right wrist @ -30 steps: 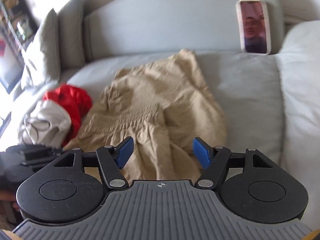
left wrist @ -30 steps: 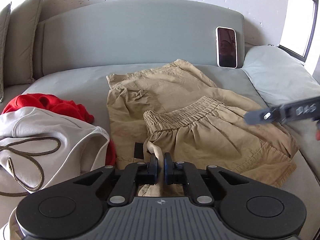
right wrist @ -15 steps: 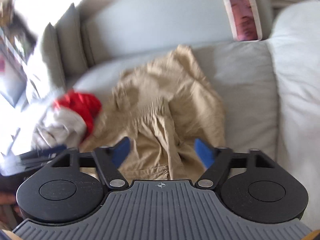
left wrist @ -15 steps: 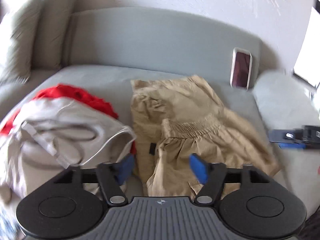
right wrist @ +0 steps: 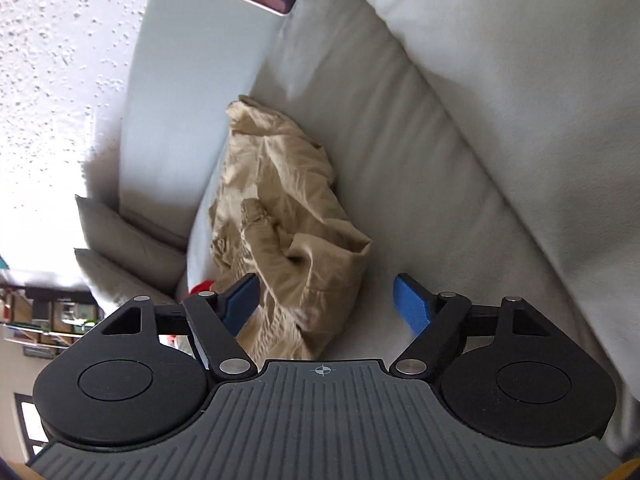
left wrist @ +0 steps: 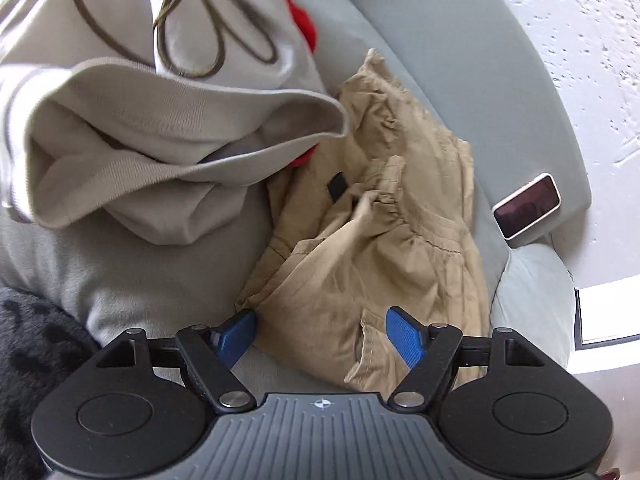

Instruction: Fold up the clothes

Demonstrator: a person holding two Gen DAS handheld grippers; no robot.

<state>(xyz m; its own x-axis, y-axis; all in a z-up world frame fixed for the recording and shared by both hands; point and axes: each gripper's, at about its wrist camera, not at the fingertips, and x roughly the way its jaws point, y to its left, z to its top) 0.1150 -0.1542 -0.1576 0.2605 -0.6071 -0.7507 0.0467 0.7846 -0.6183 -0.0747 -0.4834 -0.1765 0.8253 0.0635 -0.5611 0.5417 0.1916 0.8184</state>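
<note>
Shorts (left wrist: 372,240) of tan cloth lie crumpled on the grey sofa (left wrist: 432,64), their long axis running from the front edge of the seat back toward the backrest, with the gathered waistband (left wrist: 384,184) folded over near the middle. Just beside the shorts, on the side away from the phone (left wrist: 527,205), a heap of pale grey cloth with a brown cord (left wrist: 152,120) overlaps their edge, and a red garment (left wrist: 300,16) peeks from under that heap. The phone leans against the backrest beyond the shorts, well apart from them. The left gripper (left wrist: 320,332) hangs over the near end of the shorts, its jaws wide and opening, pads clear of the cloth. The right gripper (right wrist: 326,300) hovers over the opposite edge of the shorts, jaws wide but closing, nothing pinched. Grey cushions (right wrist: 124,240) stand at the sofa's far end, below a white textured wall (right wrist: 52,52).
</note>
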